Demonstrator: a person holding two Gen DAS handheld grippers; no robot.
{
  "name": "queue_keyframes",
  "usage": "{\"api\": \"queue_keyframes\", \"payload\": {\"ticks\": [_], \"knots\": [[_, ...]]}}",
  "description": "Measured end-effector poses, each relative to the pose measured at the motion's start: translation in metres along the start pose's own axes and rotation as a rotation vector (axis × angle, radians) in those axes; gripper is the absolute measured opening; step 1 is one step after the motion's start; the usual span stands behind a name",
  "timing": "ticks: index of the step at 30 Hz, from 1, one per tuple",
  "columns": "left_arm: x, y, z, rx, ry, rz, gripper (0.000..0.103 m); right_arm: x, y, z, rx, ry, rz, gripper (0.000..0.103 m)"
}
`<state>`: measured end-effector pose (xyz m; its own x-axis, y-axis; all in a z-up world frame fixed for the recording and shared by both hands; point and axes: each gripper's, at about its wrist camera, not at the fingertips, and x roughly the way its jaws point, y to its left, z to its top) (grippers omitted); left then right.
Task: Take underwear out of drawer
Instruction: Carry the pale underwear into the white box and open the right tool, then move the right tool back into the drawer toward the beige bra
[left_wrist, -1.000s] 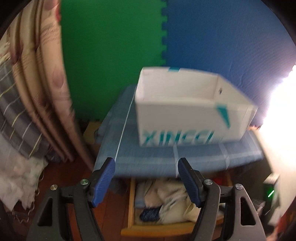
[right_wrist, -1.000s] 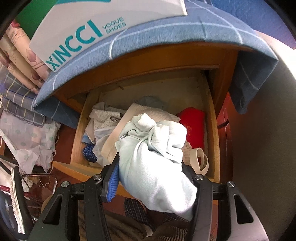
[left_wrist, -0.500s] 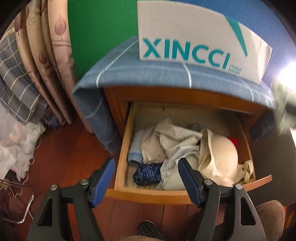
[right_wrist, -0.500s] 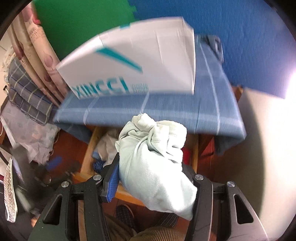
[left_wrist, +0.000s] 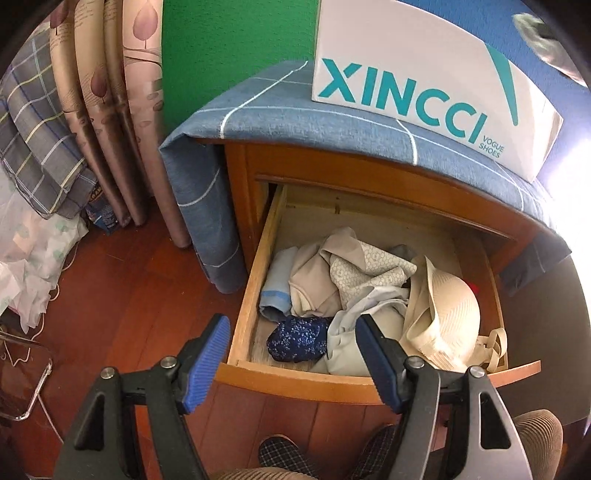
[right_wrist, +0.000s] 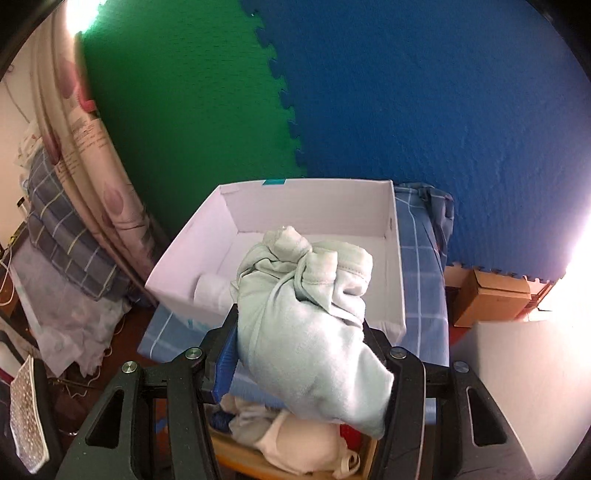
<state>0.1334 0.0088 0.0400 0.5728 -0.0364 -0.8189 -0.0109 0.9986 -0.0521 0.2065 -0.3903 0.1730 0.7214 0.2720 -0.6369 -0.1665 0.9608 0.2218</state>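
A bunched, soft pale mint underwear with stitched hems sits clamped between the blue ribbed pads of the right gripper, held above the white cardboard shoe box, whose smooth open interior shows a white roll in its near left corner. The box stands on a blue checked cloth draped over the wooden cabinet. Below the box, the open wooden drawer holds crumpled beige, patterned white and sparkly dark blue garments plus a cream ribbed bra. The left gripper hangs over the drawer's front edge, jaws apart and empty.
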Motion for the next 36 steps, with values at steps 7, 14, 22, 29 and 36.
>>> {"api": "queue_keyframes", "payload": {"ticks": [7, 14, 22, 29, 36], "knots": [[0.003, 0.001, 0.006, 0.02, -0.003, 0.024, 0.072, 0.06, 0.0, 0.024, 0.012, 0.093, -0.048, 0.052], [0.017, 0.002, 0.004, 0.004, 0.043, 0.002, 0.073, 0.1, -0.002, 0.025, 0.016, 0.155, -0.069, 0.052], [0.022, 0.009, 0.003, -0.041, 0.055, -0.028, 0.073, 0.112, 0.0, 0.019, 0.021, 0.168, -0.065, 0.051], [0.021, 0.011, 0.002, -0.059, 0.052, -0.031, 0.073, 0.058, 0.023, -0.002, -0.039, 0.093, 0.032, 0.052], [0.021, 0.013, 0.002, -0.066, 0.05, -0.026, 0.073, 0.02, 0.039, -0.045, -0.094, 0.1, 0.079, 0.061]]}}
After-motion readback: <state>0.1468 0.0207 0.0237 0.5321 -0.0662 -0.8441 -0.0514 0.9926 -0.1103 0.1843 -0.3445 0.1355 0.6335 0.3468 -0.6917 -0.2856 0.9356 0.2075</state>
